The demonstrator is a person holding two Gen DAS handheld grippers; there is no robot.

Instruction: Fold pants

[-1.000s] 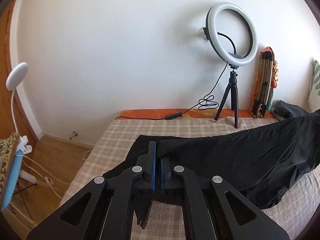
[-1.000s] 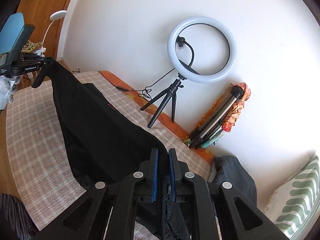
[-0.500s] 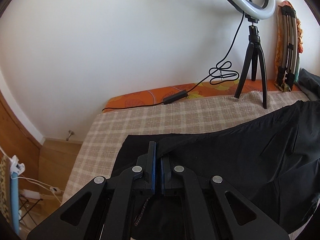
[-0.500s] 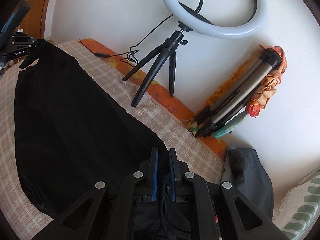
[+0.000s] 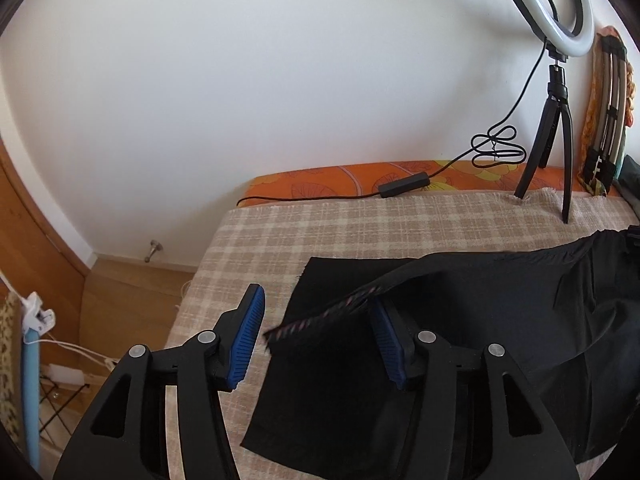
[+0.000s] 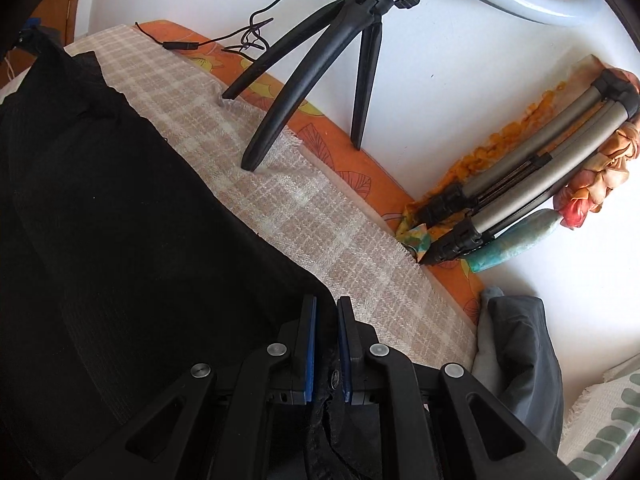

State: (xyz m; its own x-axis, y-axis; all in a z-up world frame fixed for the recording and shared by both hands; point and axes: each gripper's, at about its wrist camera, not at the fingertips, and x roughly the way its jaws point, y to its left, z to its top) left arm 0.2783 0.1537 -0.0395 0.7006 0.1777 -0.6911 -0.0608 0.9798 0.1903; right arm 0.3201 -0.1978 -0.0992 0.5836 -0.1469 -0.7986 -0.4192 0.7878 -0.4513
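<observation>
mostly flat black pants (image 5: 460,320) — one hem lifted, blurred.

The pants (image 5: 460,360) run off the right and bottom edges of the left wrist view, and their falling hem is smeared by motion (its stitching unreadable). The ring light (image 5: 560,12) is cut by the top edge in both views. In the right wrist view, the cloth pinched between the right gripper (image 6: 326,344)'s jaws is too dark to tell apart, and the green-striped pillow (image 6: 604,428) is clipped at the corner.
</observation>
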